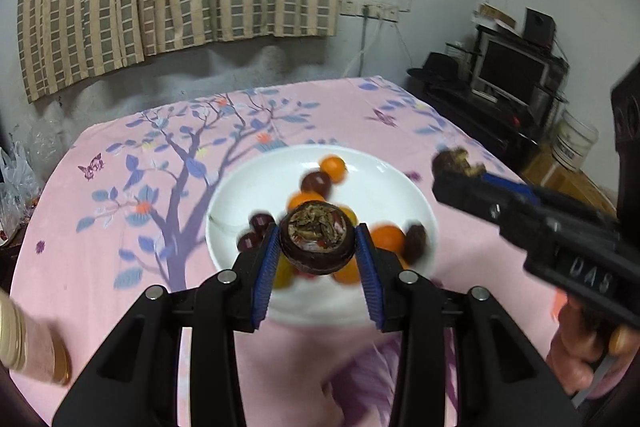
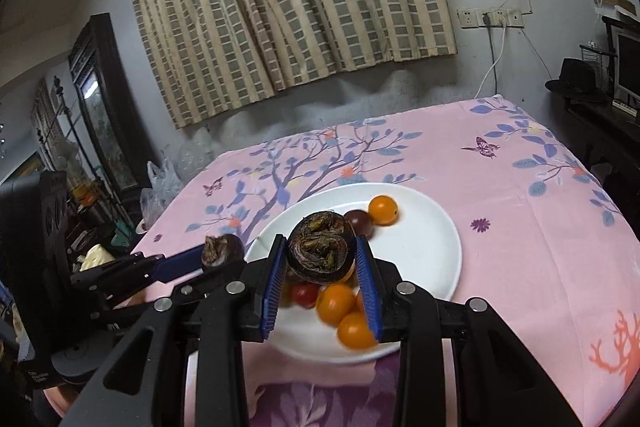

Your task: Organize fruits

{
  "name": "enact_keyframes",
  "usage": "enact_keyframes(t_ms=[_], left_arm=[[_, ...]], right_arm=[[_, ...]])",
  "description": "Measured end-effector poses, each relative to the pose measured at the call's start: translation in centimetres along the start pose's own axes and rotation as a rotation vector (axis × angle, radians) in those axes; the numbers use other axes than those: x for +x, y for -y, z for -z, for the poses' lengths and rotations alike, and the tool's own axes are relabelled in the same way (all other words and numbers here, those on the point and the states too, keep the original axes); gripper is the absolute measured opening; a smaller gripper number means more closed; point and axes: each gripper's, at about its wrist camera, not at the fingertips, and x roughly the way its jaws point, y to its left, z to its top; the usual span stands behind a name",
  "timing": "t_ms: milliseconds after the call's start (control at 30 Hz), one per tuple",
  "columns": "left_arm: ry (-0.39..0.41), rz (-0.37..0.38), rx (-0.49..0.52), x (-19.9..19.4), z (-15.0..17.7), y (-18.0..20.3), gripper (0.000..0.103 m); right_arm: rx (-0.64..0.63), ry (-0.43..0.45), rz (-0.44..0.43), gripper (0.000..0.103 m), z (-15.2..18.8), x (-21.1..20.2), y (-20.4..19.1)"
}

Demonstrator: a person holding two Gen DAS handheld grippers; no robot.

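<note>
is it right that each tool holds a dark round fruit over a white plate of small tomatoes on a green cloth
Nearly right: the cloth is pink, not green, as the right wrist view shows. Each tool, left and right, does hold a dark round fruit over the white plate.

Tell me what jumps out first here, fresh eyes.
Each gripper is clamped on a dark round fruit with a dried, leafy top: the left gripper holds its fruit over the near side of the white plate, and the right gripper holds its fruit the same way. On the plate lie small orange tomatoes and dark ones. The pink cloth with a blue tree print covers the table.
</note>
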Motion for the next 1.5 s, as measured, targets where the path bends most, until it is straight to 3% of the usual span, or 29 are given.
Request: enact_keyframes(t_ms=[267, 667, 700, 733, 767, 833, 967, 1067, 1200, 1333, 1500], left_arm=[[-0.043, -0.048, -0.117, 7.2, -3.8, -3.6, 0.037], [-0.143, -0.080, -0.154, 13.3, -3.5, -5.3, 0.038], [-0.139, -0.092, -0.151, 13.3, -3.5, -5.2, 0.039], [-0.136, -0.100, -0.147, 13.2, -3.5, -5.1, 0.051], [-0.129, -0.113, -0.144, 12.9, -3.5, -5.0, 0.066], [-0.099, -0.148, -0.136, 11.9, -3.7, -4.8, 0.080], [-0.052, -0.189, -0.078, 8.8, -3.7, -3.8, 0.094], [-0.030, -0.202, -0.041, 5.8, -3.3, -3.2, 0.097], [-0.025, -0.193, 0.001, 1.3, -1.9, -2.4, 0.098], [-0.015, -0.208, 0.010, -3.1, 0.8, -2.1, 0.098], [-0.022, -0.220, -0.008, -6.9, 5.0, -1.7, 0.098]], right_arm=[[0.042, -0.072, 0.068, 0.035, -1.3, 6.4, 3.2], [0.052, -0.193, 0.131, 0.036, -0.9, 11.6, 5.4], [0.048, -0.196, 0.135, 0.036, -0.7, 11.7, 5.4], [0.043, -0.200, 0.139, 0.037, -0.7, 11.7, 5.4], [0.038, -0.205, 0.139, 0.044, -0.7, 11.8, 5.4], [0.032, -0.206, 0.145, 0.051, -0.8, 11.7, 5.2], [0.007, -0.213, 0.151, 0.071, -1.2, 11.1, 4.6], [-0.019, -0.219, 0.162, 0.087, -1.5, 9.9, 3.8], [-0.041, -0.197, 0.163, 0.098, -1.3, 6.7, 2.6], [-0.078, -0.181, 0.143, 0.099, 0.4, 2.8, 1.5], [-0.142, -0.157, 0.062, 0.099, 5.7, -3.2, 0.8]])
